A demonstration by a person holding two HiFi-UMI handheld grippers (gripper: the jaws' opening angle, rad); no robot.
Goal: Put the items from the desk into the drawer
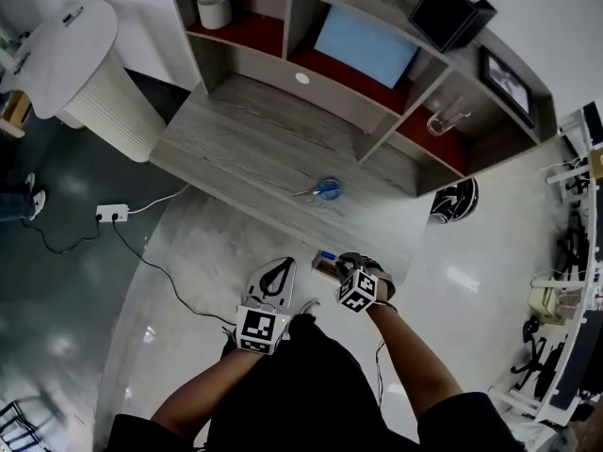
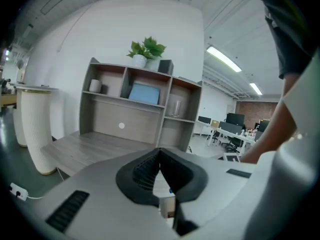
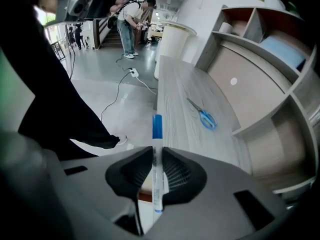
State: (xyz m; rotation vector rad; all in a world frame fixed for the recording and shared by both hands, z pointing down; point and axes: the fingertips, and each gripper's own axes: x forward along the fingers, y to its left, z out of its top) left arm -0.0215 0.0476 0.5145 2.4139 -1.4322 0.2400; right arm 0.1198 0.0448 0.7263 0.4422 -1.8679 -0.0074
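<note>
Blue-handled scissors (image 1: 326,190) (image 3: 204,117) lie on the grey wooden desk (image 1: 236,149) near its right end. My right gripper (image 1: 344,265) (image 3: 157,153) is shut on a white marker with a blue cap (image 3: 157,134) (image 1: 327,255), which sticks out past the fingertips; it hovers at the desk's front edge. Right below it a small open drawer (image 1: 325,268) with a brown inside shows. My left gripper (image 1: 280,266) (image 2: 159,150) hangs just left of the drawer, jaws shut with nothing between them, pointing toward the desk.
The desk's back shelves hold a white cup (image 1: 214,9), a blue panel (image 1: 366,45), a glass (image 1: 443,119) and a black box (image 1: 450,9). A white ribbed column (image 1: 99,73) stands at the left. A power strip (image 1: 111,213) and cable lie on the floor.
</note>
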